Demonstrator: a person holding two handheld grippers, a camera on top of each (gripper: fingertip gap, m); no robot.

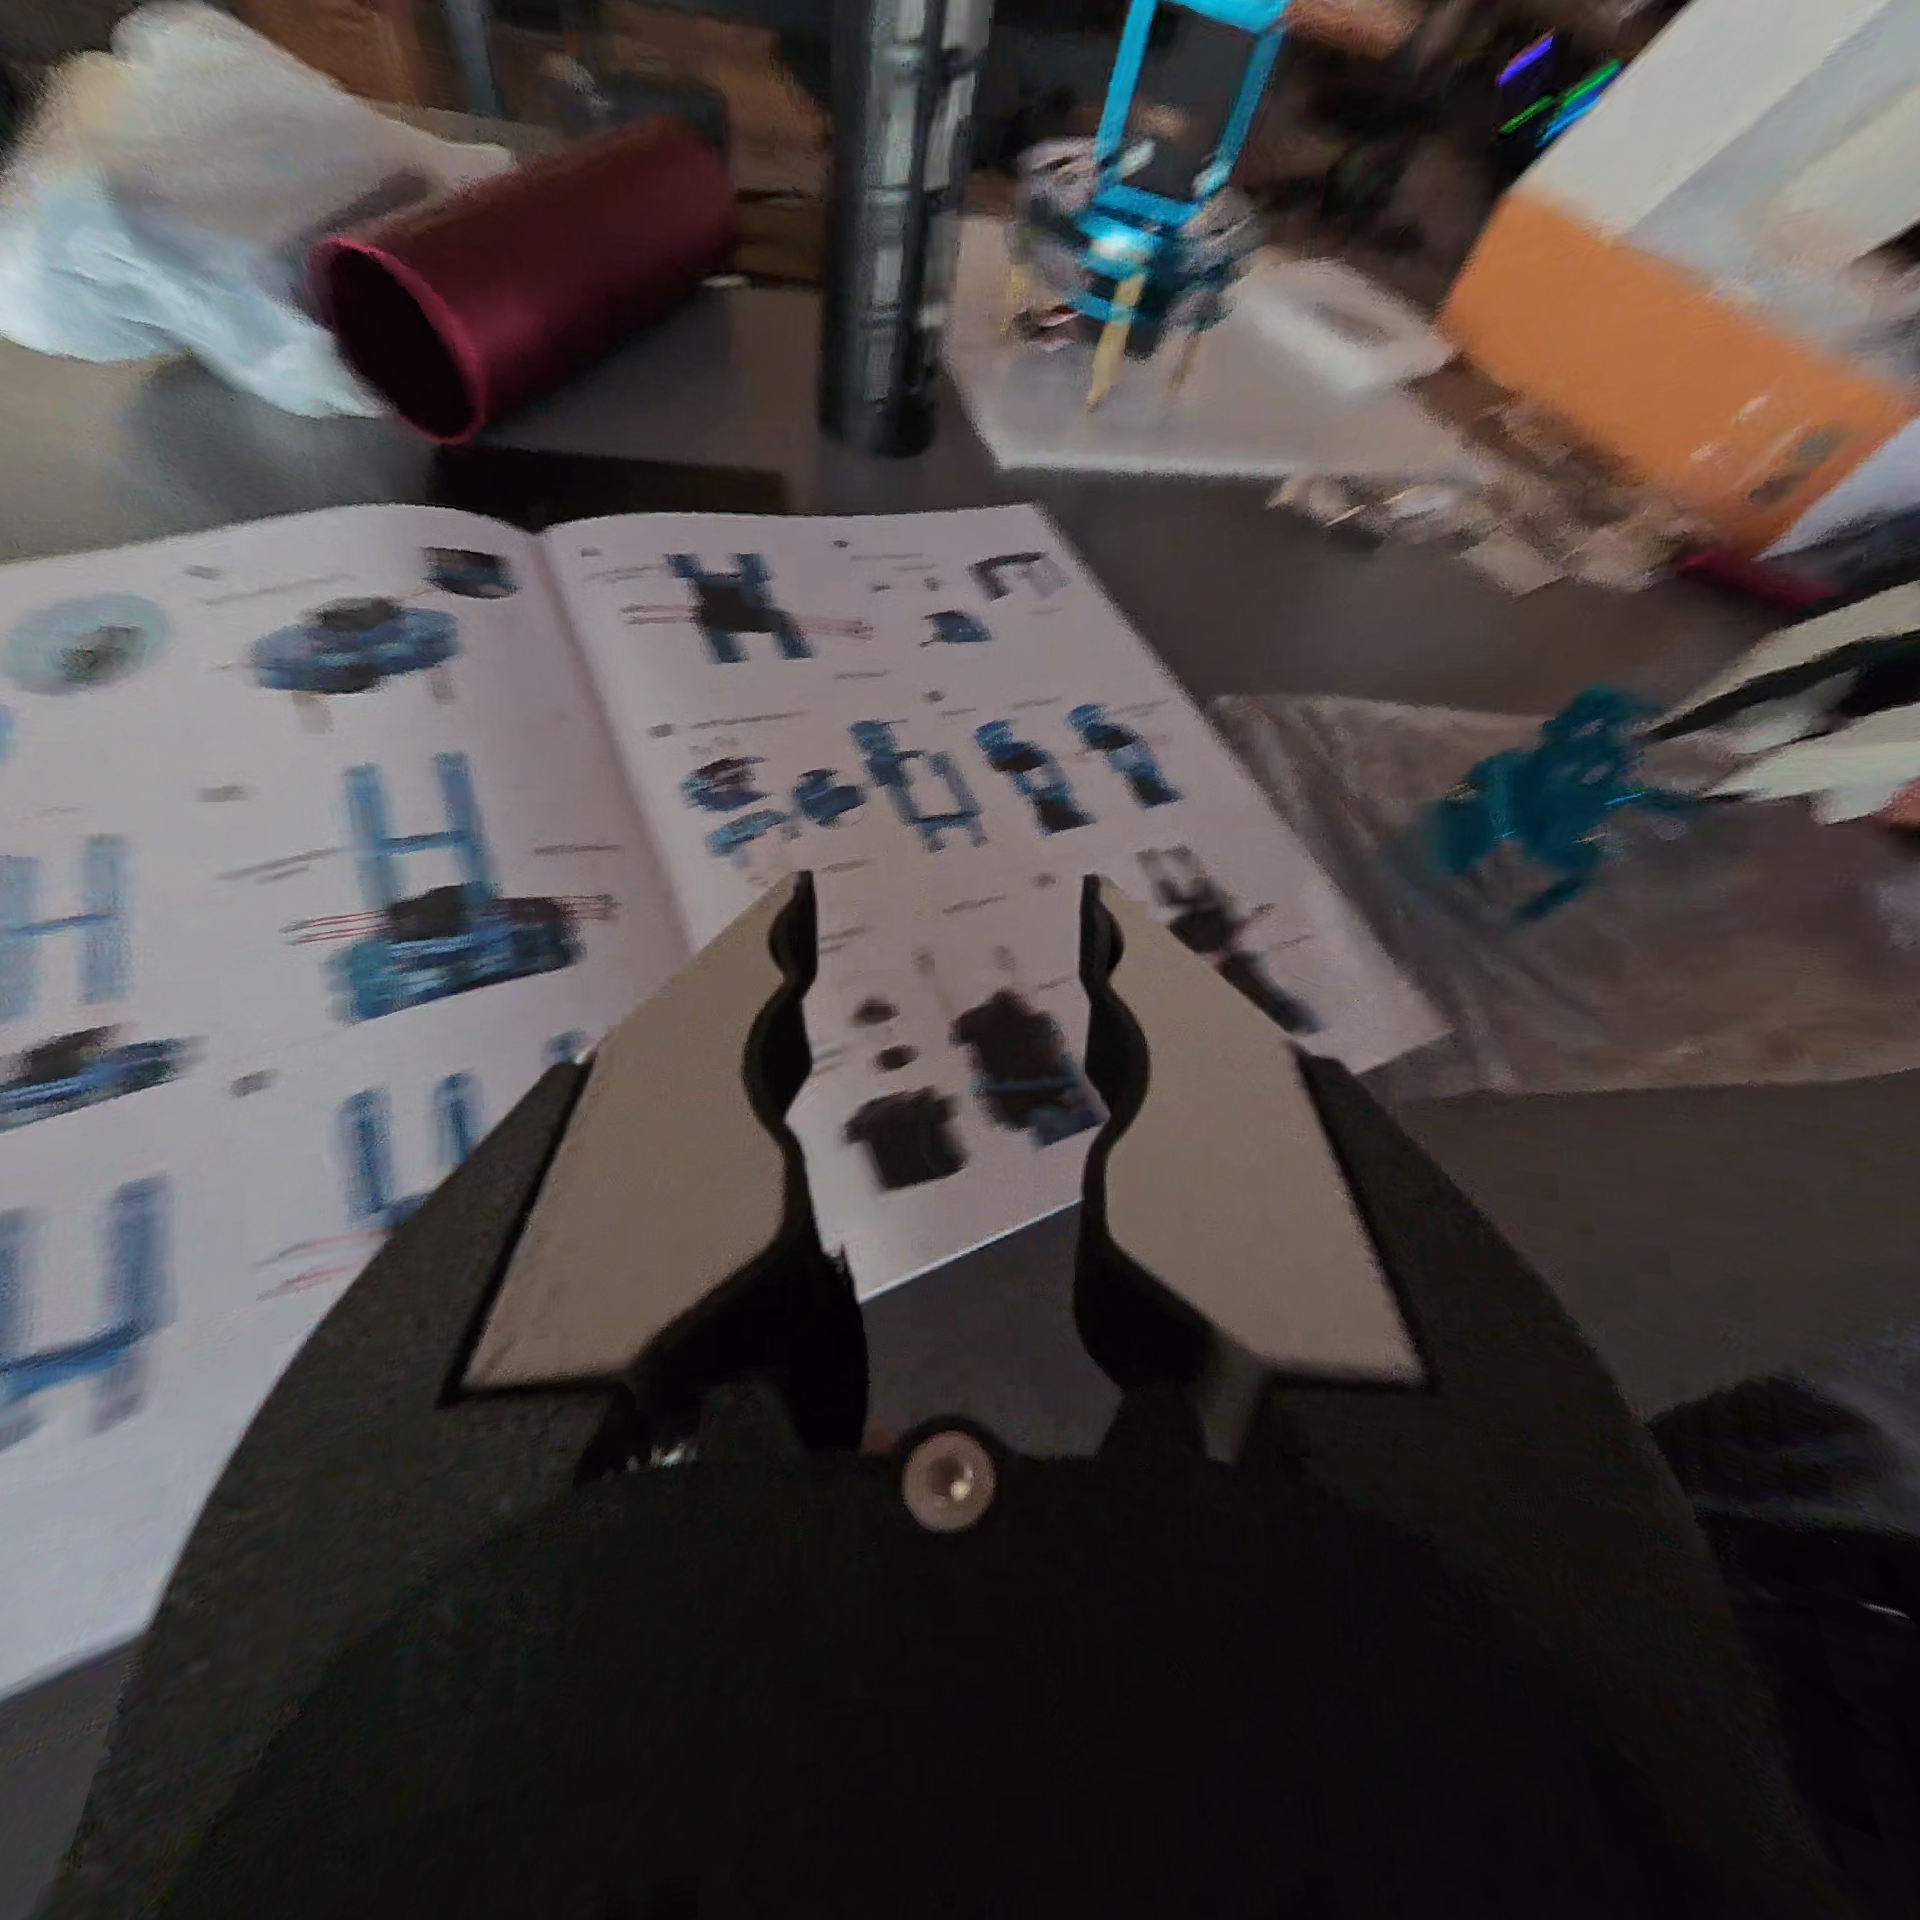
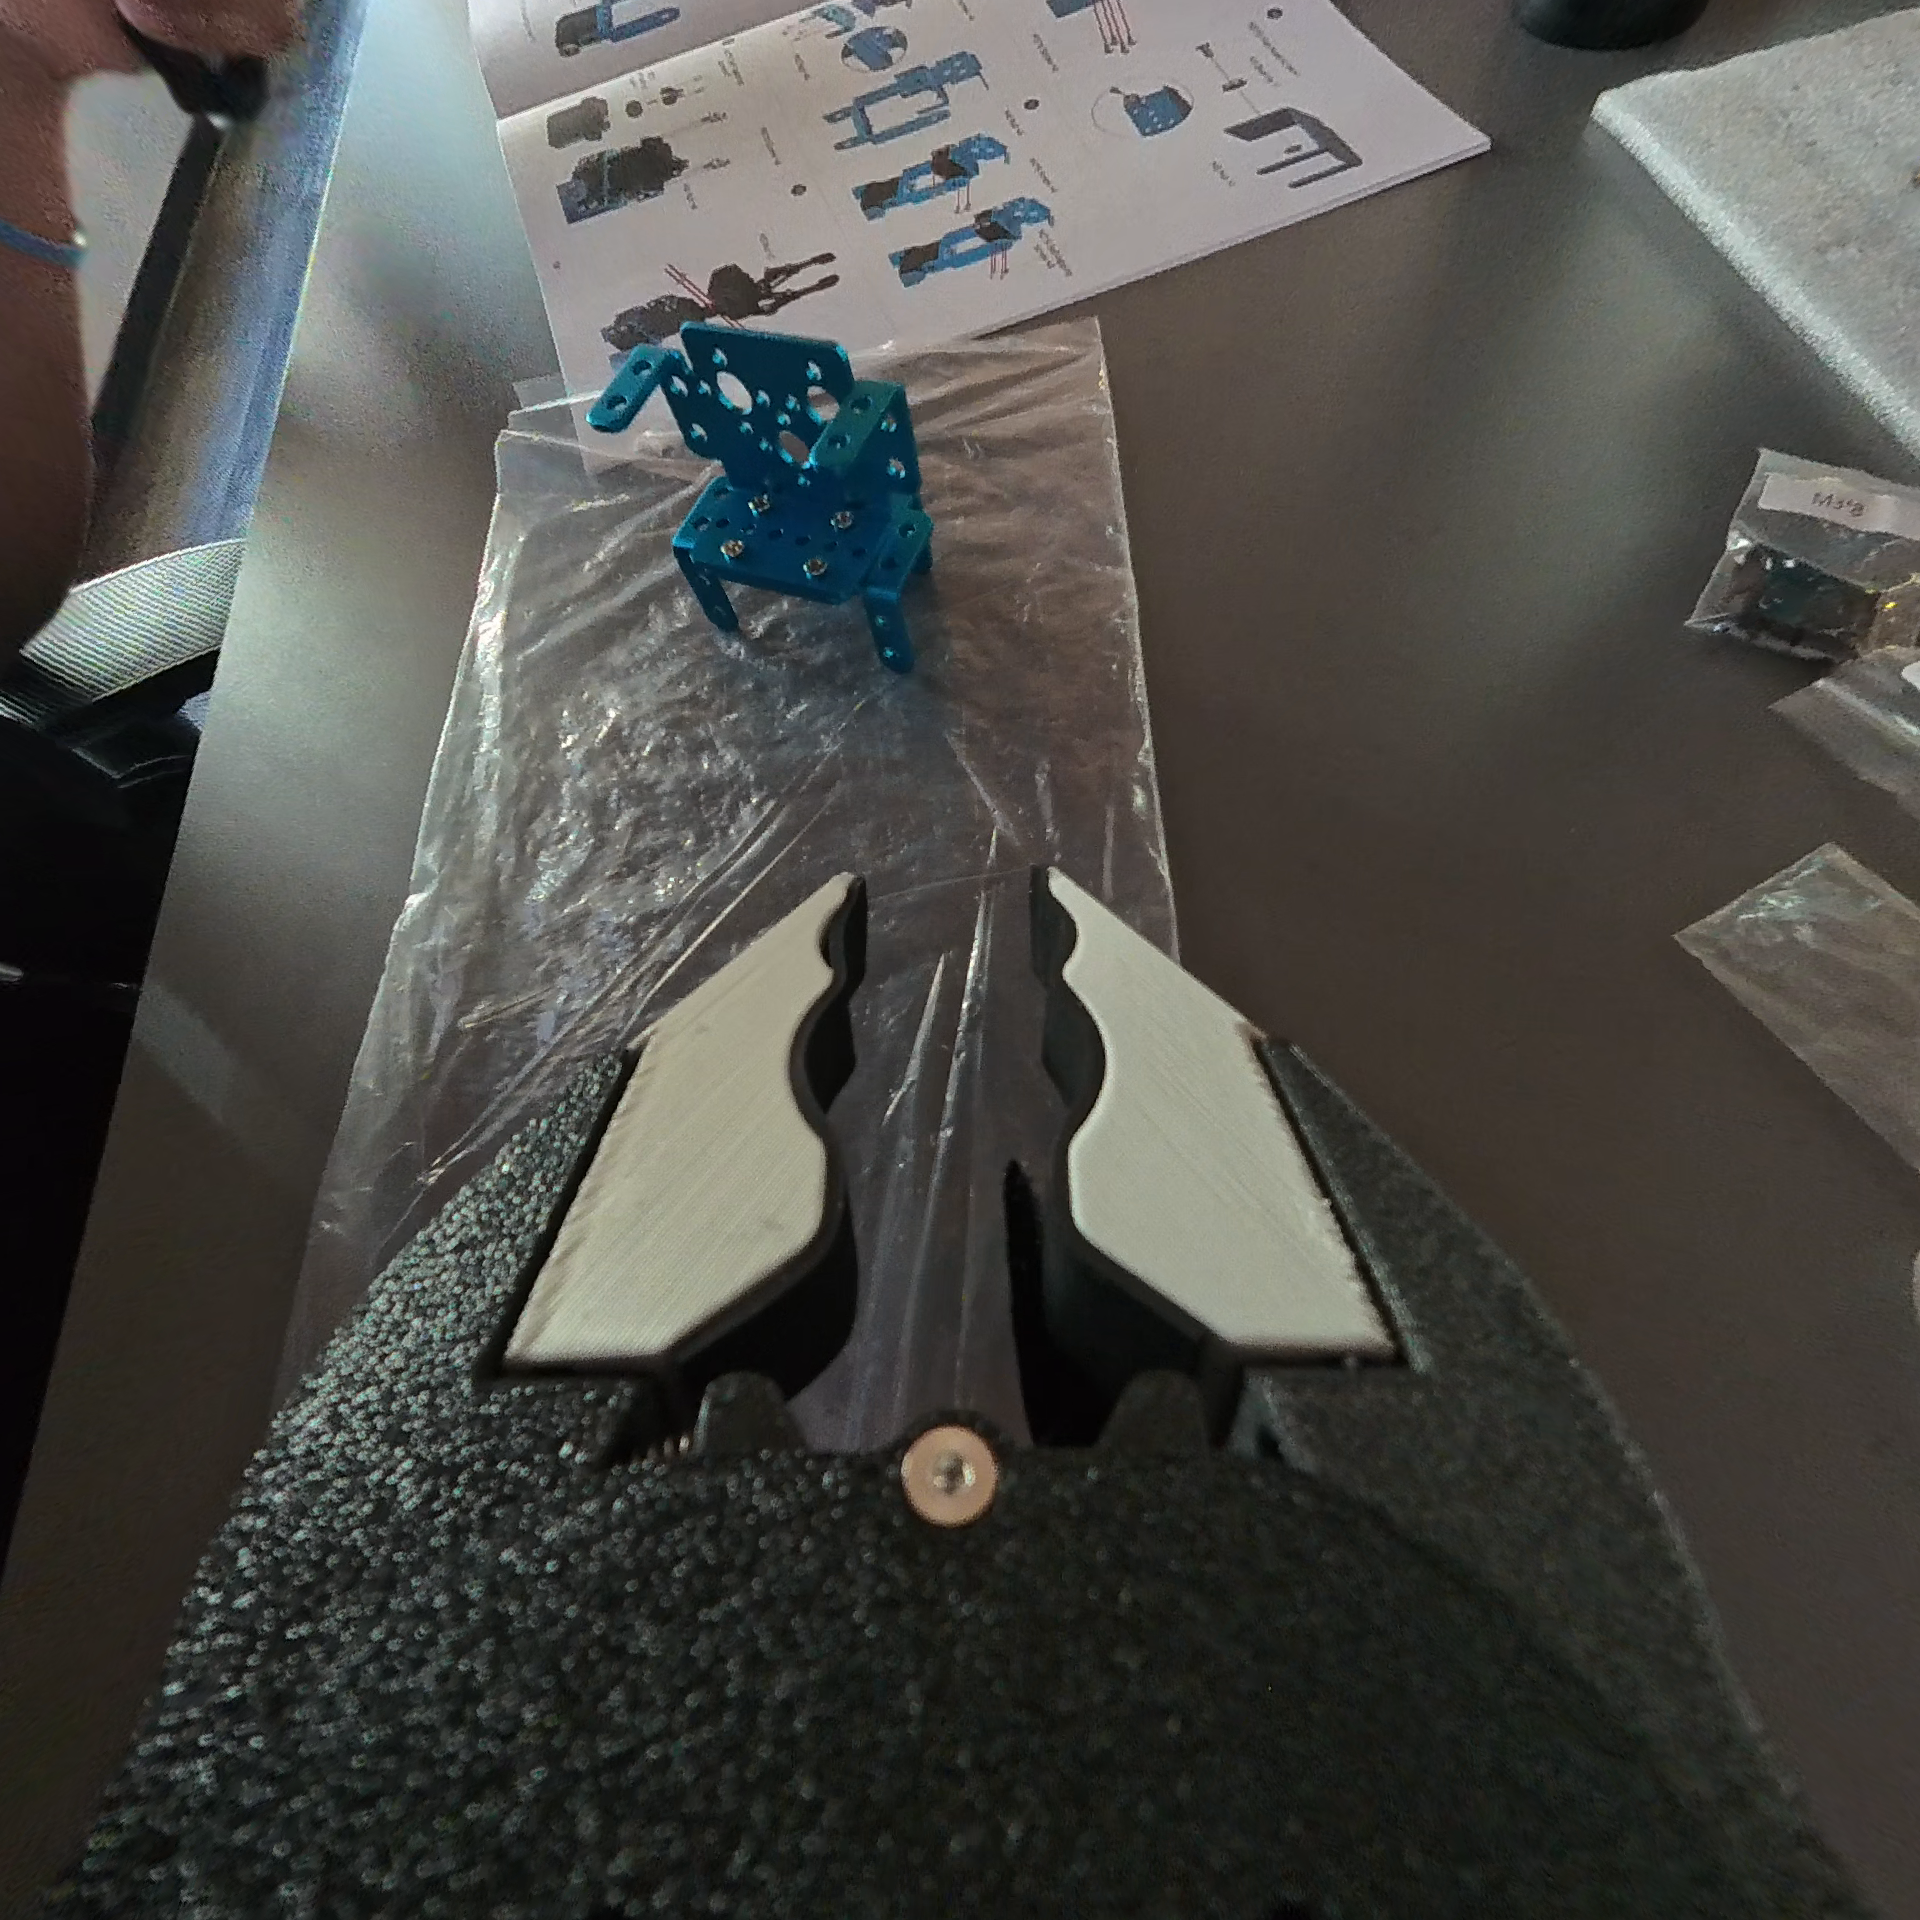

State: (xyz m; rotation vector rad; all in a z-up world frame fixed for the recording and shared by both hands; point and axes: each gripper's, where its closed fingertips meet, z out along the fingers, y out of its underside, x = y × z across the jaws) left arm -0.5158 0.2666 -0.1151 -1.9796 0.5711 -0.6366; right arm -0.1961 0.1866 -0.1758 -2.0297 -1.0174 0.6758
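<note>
A blue bracket assembly (image 2: 795, 488) stands on a clear plastic bag (image 2: 790, 790), upper centre of the right wrist view. The right gripper (image 2: 948, 894) hovers below it, fingers spread, empty — the left gripper (image 1: 945, 883), likewise spread, hangs over an open instruction booklet (image 1: 582, 790).

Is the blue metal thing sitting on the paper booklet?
No, the blue metal thing stands on the clear plastic bag, just beside the booklet.

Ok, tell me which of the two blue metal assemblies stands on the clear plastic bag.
The small blue bracket assembly, squat on short legs, ahead of the open right gripper. The taller blue frame assembly stands farther back on a white sheet instead.
</note>
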